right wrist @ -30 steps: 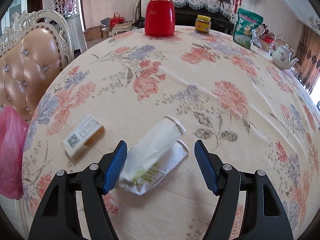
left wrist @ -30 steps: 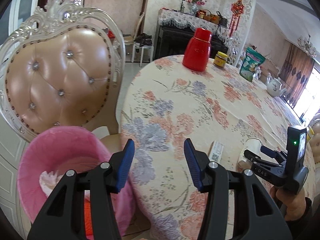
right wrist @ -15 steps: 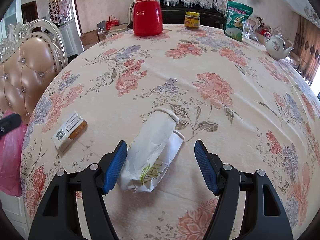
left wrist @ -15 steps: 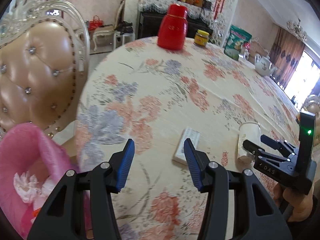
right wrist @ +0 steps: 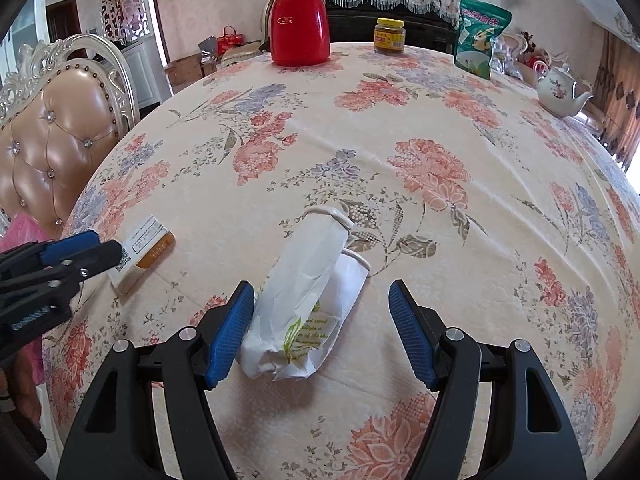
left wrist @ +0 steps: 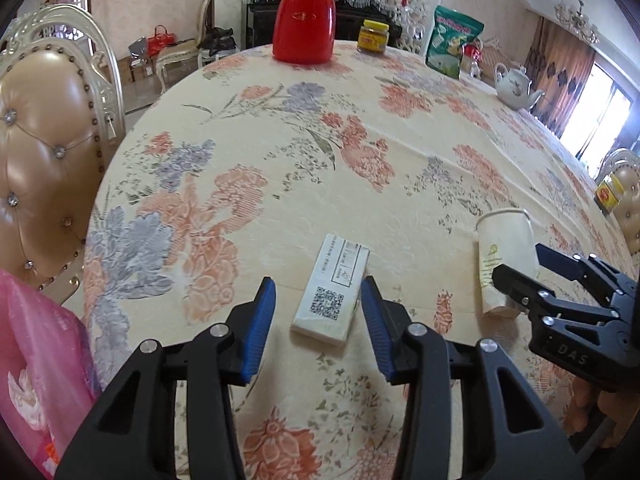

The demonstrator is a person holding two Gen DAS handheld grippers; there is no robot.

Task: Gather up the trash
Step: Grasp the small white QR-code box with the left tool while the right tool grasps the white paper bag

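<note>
A flat white carton with a QR code (left wrist: 340,276) lies on the floral tablecloth (left wrist: 320,152). My left gripper (left wrist: 318,304) straddles its near end; its jaws are closing, with a gap on both sides of the carton. From the right wrist the same carton (right wrist: 148,248) shows beside the left gripper (right wrist: 108,242). Crushed white paper cups (right wrist: 308,284) lie between the fingers of my right gripper (right wrist: 320,296), which is open; the left pad is close against their side. The left wrist view also shows the cups (left wrist: 504,240) and the right gripper (left wrist: 518,264).
A pink plastic bag (left wrist: 36,360) hangs off the table's near left edge by a tufted chair (left wrist: 40,140). At the far side stand a red thermos (left wrist: 304,16), a yellow-lidded jar (left wrist: 373,36), a green packet (left wrist: 452,40) and a teapot (left wrist: 514,86).
My left gripper swung right and down from over the pink bag to the carton, and its jaws have narrowed. The right gripper stayed around the cups.
</note>
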